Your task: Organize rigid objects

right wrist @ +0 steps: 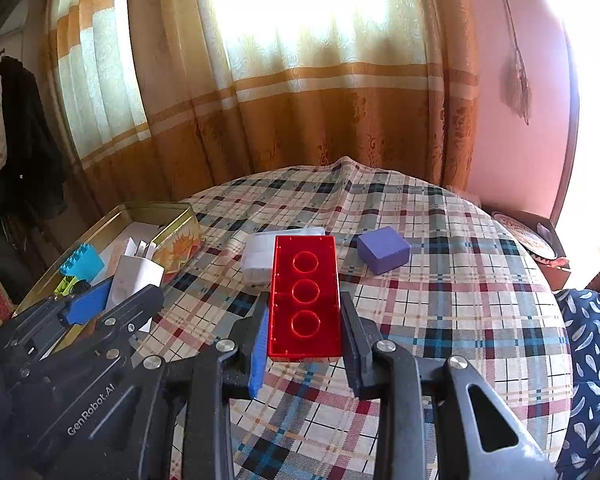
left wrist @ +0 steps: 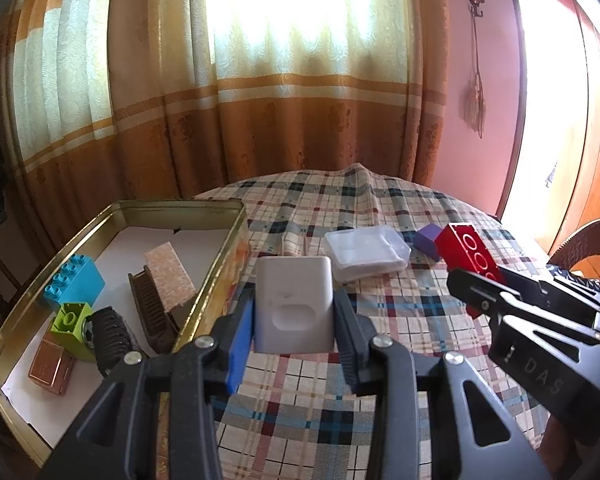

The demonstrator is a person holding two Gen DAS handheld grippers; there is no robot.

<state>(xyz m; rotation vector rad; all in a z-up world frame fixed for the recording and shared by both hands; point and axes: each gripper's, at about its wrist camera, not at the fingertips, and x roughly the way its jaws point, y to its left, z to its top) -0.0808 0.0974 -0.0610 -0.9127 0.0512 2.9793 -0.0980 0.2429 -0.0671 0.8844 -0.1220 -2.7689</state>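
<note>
My left gripper (left wrist: 294,312) is shut on a white charger block (left wrist: 294,304) and holds it above the plaid tablecloth, just right of a gold tin tray (left wrist: 220,256). My right gripper (right wrist: 305,320) is shut on a red plastic brick (right wrist: 305,300) with three rings on its face, held above the table. The red brick (left wrist: 472,252) and the right gripper also show at the right of the left wrist view. The charger (right wrist: 136,276) and left gripper show at the left of the right wrist view. The tray (right wrist: 180,232) holds a blue brick (left wrist: 74,284), a green brick (left wrist: 72,328), combs and small boxes.
A clear plastic case (left wrist: 366,254) and a purple block (right wrist: 384,254) lie on the table (right wrist: 440,320) beyond the grippers. Curtains hang behind the table. A chair with a patterned cushion (right wrist: 592,360) stands at the right edge.
</note>
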